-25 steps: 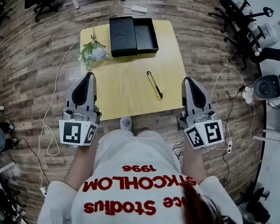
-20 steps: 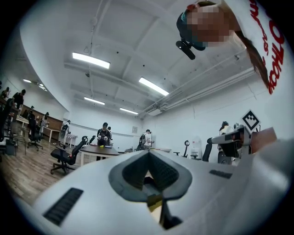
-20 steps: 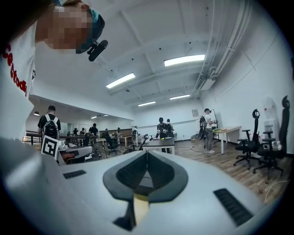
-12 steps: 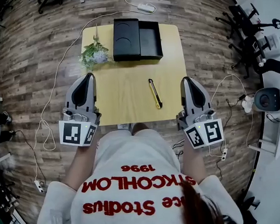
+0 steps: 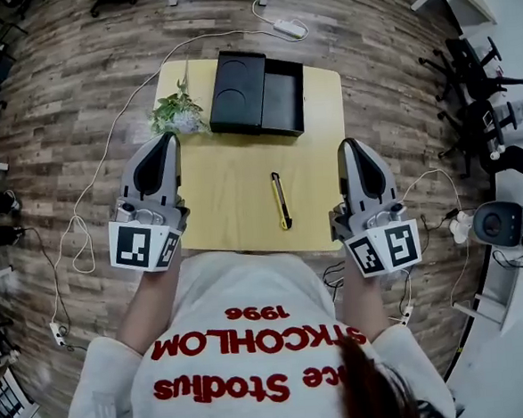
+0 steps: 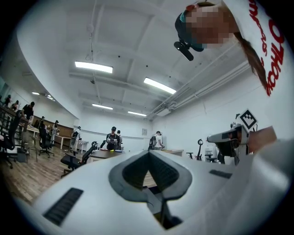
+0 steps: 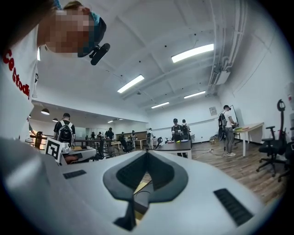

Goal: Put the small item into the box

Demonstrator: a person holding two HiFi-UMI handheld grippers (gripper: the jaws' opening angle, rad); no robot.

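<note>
A yellow-and-black utility knife (image 5: 281, 200) lies on the yellow table (image 5: 233, 183), near its front edge. At the table's far edge sits a black box in two halves: the left half (image 5: 238, 91) has a round recess, the right half (image 5: 282, 98) is an open tray. My left gripper (image 5: 162, 141) hovers over the table's left edge, shut and holding nothing. Over the table's right edge my right gripper (image 5: 350, 144) is likewise shut and holds nothing. In both gripper views the jaws point out into the room with their tips together: left gripper (image 6: 149, 155), right gripper (image 7: 147, 153).
A small bunch of flowers (image 5: 176, 116) lies at the table's far left corner. A white cable and a power strip (image 5: 288, 27) run over the wooden floor behind the table. Office chairs (image 5: 475, 72) and equipment stand to the right. People work at desks farther off.
The table has slid nearer and lower in the head view, its front edge now against the person's body. Both grippers keep their place in the view and stay shut.
</note>
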